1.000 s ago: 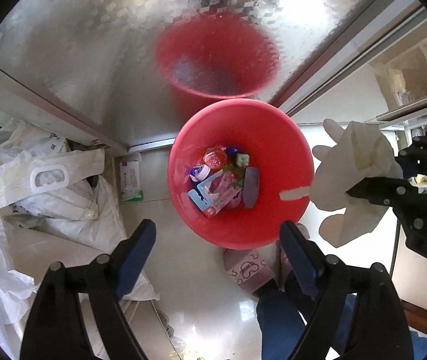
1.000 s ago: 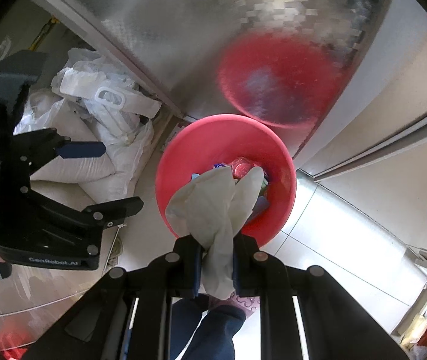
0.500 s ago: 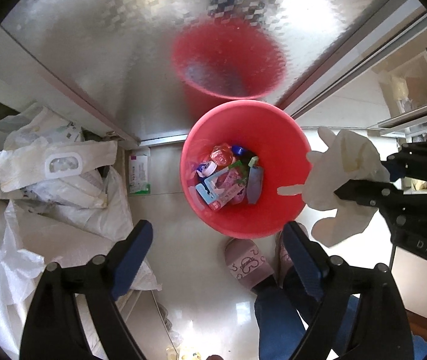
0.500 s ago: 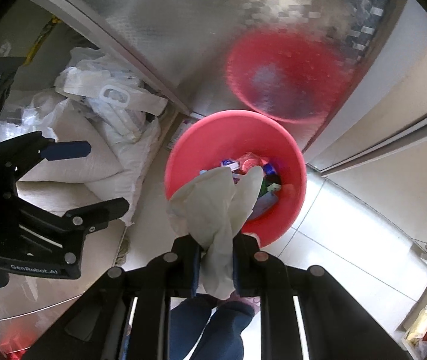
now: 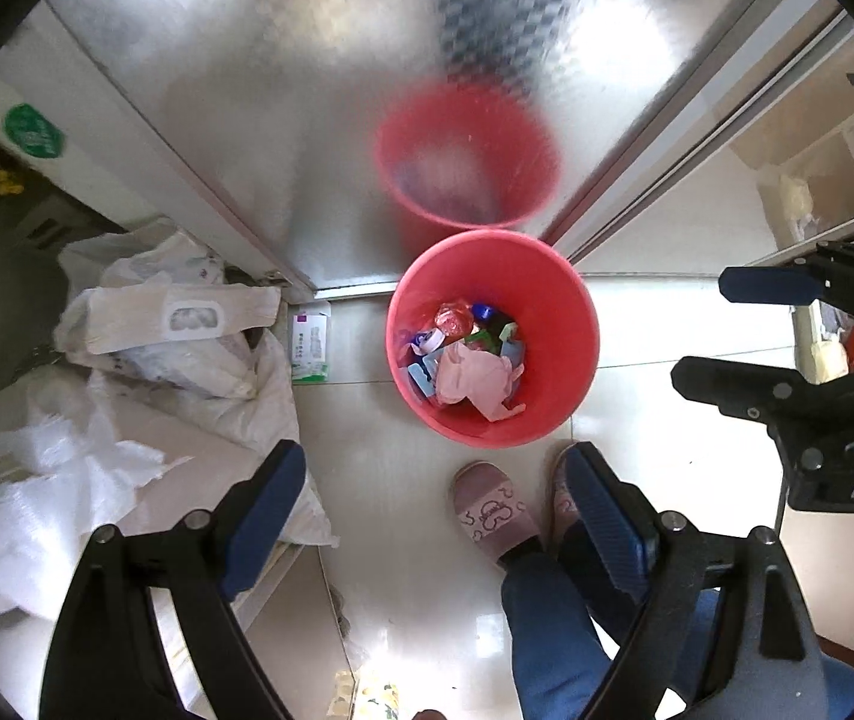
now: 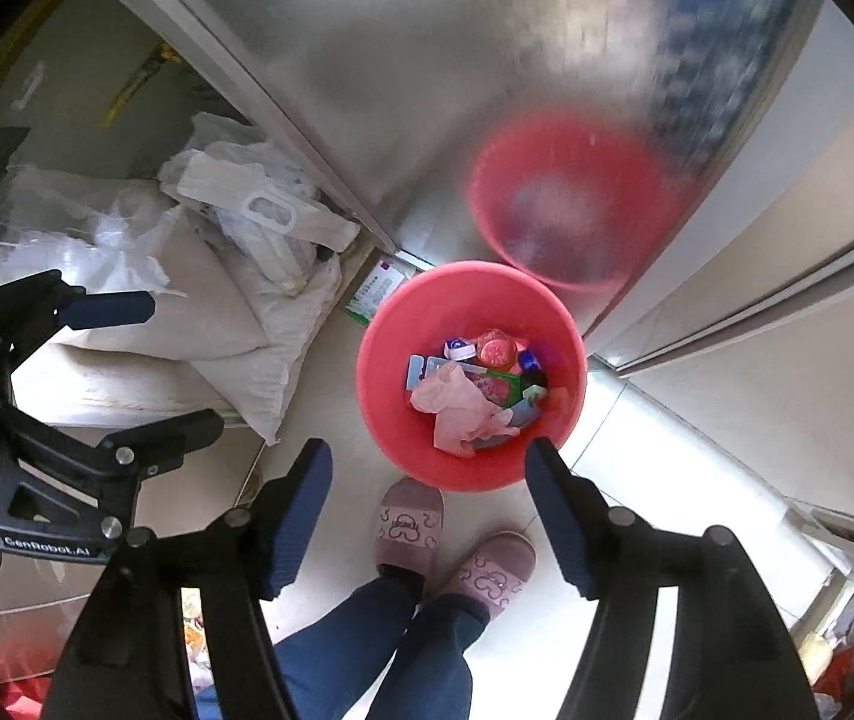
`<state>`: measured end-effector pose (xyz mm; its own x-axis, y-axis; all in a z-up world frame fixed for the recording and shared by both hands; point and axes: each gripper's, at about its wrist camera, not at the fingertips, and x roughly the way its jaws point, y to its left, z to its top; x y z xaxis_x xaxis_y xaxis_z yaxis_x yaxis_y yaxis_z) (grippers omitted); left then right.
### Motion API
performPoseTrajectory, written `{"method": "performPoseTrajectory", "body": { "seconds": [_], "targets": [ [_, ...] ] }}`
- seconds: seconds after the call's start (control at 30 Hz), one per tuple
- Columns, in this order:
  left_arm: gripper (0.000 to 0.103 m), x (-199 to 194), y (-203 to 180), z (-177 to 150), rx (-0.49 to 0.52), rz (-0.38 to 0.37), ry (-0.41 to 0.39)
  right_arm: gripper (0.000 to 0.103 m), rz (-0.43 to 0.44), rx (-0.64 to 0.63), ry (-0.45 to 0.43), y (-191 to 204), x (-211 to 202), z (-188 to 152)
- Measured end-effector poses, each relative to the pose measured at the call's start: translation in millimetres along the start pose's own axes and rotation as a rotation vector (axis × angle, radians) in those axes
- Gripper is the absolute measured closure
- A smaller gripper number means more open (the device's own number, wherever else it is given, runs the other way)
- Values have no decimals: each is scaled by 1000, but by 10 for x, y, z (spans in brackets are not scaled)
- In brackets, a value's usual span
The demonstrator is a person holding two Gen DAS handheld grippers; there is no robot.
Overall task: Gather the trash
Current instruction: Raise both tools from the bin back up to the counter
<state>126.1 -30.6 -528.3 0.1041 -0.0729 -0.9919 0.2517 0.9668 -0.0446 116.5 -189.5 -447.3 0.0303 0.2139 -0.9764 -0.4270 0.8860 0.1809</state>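
So the glove's in. Half a second ago our right gripper (image 6: 427, 474) was pinching that crumpled white glove (image 6: 457, 411) above the red bin (image 6: 469, 474), and now its jaws are spread wide with nothing between them. The glove is lying on top of the other junk inside the bin, looking pinkish from the light bouncing off the red walls. From the left wrist view it's the same story: glove (image 5: 475, 375) sitting in the bin (image 5: 547, 300) over the bottle caps and wrappers.

Our left gripper (image 5: 433, 504) is also wide open and empty, hanging above the floor just beside the bin, same as it was a second ago. It's done nothing for this drop.

We'd call this piece of trash collected. What's left, as far as we can judge, is whatever's lying loose around here. There's a small green and white box (image 5: 309, 348) on the floor between the bin and the pile of white sacks (image 5: 229, 384), so that looks like a fair next candidate, though we can't tell if it's actually rubbish
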Motion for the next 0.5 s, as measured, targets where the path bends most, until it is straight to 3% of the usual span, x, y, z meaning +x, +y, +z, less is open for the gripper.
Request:
{"method": "performPoseTrajectory", "body": {
  "seconds": [0.2, 0.5],
  "targets": [
    [16, -651, -51, -28, -23, 21, -29, 36, -7, -28, -6, 178, -582, 14],
    [16, -1795, -75, -82, -86, 23, -85, 24, -18, -109, -90, 519, -1730, 128]
  ]
}}
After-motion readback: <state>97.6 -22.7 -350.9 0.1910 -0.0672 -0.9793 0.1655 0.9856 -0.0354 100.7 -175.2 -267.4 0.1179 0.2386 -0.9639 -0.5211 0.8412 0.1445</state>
